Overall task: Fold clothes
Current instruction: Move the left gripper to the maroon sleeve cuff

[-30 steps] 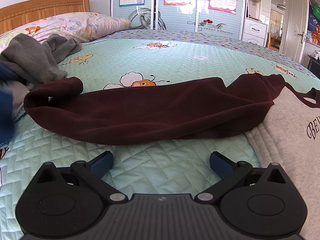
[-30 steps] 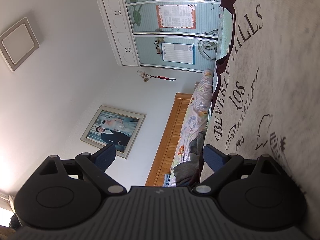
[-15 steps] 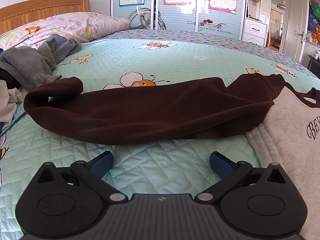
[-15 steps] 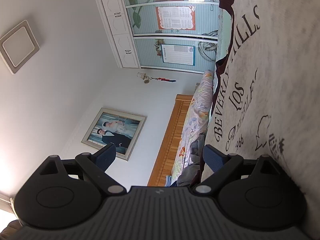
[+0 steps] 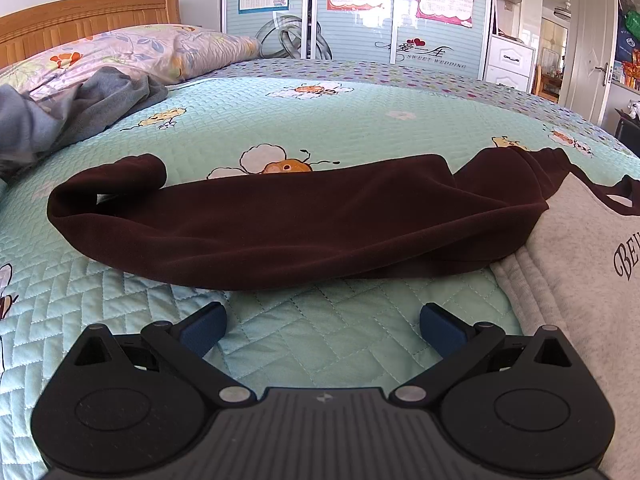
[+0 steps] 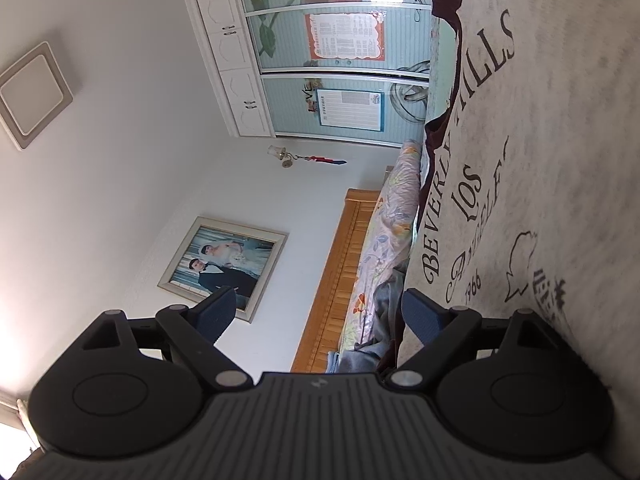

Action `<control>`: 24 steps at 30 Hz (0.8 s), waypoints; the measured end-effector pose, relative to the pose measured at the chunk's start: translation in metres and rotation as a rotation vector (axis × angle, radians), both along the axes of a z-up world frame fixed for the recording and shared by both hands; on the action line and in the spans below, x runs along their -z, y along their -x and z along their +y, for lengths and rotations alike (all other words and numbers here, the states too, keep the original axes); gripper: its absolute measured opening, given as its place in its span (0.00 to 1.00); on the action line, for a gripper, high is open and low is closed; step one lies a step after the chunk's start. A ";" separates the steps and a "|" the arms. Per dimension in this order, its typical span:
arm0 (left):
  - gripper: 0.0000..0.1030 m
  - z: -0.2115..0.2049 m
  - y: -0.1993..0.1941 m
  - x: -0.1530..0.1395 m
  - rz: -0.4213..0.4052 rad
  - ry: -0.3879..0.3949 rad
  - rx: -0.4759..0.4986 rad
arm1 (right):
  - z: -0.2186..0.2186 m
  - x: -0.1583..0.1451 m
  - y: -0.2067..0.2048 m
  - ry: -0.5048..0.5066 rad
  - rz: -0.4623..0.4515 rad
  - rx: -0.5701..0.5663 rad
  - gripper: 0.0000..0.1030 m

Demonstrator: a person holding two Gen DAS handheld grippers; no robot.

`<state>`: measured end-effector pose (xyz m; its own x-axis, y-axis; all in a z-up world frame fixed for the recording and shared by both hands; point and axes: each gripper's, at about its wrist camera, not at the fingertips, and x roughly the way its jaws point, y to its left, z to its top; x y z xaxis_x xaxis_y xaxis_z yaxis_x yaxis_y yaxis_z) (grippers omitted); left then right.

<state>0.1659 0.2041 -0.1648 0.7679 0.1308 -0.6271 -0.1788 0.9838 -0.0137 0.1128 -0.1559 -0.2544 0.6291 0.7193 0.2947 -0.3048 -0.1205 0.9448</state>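
Observation:
A grey sweatshirt point(image 5: 592, 240) with dark lettering lies flat on the bed at the right, and its maroon sleeve point(image 5: 296, 220) stretches leftward across the quilt. My left gripper point(image 5: 322, 328) stands open just short of that sleeve, with only quilt between its fingers. In the right wrist view, which is rolled on its side, the printed front of the sweatshirt point(image 6: 560, 140) fills the right half. My right gripper point(image 6: 318, 312) is wide and its jaws are closing, with nothing between them. One of its fingers point(image 6: 424, 316) is close to the sweatshirt's edge.
The bed has a mint quilted cover point(image 5: 340, 120) with bee prints. A heap of grey clothes point(image 5: 80, 112) lies at the far left by a floral pillow point(image 5: 152, 48) and a wooden headboard point(image 5: 80, 20). Wardrobe doors point(image 5: 360, 12) stand behind the bed.
In the left wrist view the grey heap at the left has shifted and sunk, and a blurred blue shape at the left edge is gone. Both grippers keep their places.

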 end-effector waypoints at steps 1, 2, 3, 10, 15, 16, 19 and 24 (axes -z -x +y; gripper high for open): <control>1.00 0.000 0.000 0.000 0.000 0.000 0.000 | 0.000 0.000 0.000 -0.003 -0.001 0.001 0.88; 1.00 0.000 0.000 0.000 0.000 -0.001 0.000 | -0.001 0.001 0.000 -0.006 -0.002 0.002 0.88; 1.00 0.000 0.001 0.000 0.000 0.000 0.000 | 0.000 0.001 -0.001 -0.007 -0.003 0.003 0.88; 1.00 0.001 0.002 0.000 -0.002 0.001 -0.001 | 0.000 0.000 0.001 -0.022 -0.023 -0.001 0.90; 1.00 0.002 0.001 0.000 -0.002 0.002 -0.001 | -0.002 0.001 0.001 -0.049 -0.049 -0.007 0.96; 1.00 0.002 0.001 0.000 -0.002 0.002 -0.001 | -0.002 0.001 0.001 -0.052 -0.052 -0.008 0.96; 1.00 0.001 0.001 0.000 -0.002 0.002 -0.001 | -0.003 0.000 0.001 -0.059 -0.058 -0.011 0.97; 1.00 0.002 0.001 0.000 -0.002 0.004 -0.001 | -0.004 -0.001 -0.001 -0.073 -0.070 -0.015 1.00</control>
